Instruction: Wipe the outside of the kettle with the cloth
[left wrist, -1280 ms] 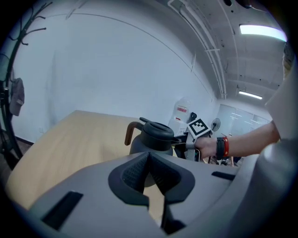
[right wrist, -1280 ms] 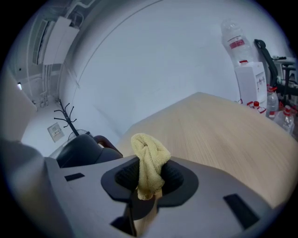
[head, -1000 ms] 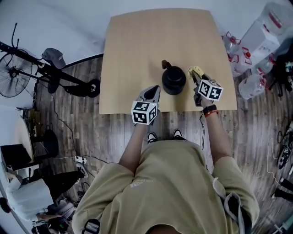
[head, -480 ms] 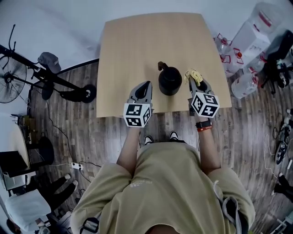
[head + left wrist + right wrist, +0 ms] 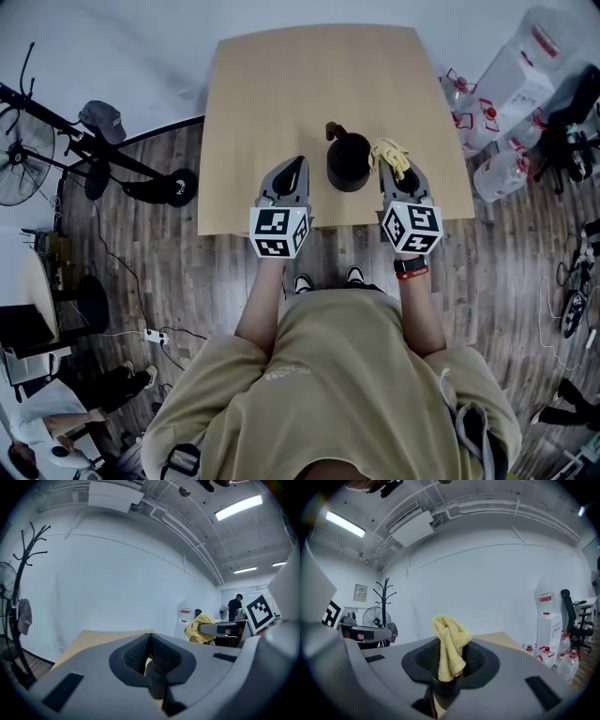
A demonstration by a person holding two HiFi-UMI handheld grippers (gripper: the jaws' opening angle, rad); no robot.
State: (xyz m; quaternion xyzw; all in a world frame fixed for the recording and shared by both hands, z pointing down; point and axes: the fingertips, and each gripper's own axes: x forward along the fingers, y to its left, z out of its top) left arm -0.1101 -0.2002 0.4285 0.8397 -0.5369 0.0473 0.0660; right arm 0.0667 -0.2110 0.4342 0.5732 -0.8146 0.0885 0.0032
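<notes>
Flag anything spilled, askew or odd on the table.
Nothing stands out. The kettle stands upright on the table, no spill around it; the cloth is clamped in the right hand-held gripper beside it.

A light wooden table stood on dark plank flooring, with a floor fan and a grey cap perched on a black stand off to its left, and large clear water bottles crowded off its right corner. A white power strip lay on the floor among cables. By the white wall stood a coat rack and a water dispenser, an office chair beside it, under a ceiling strip light
</notes>
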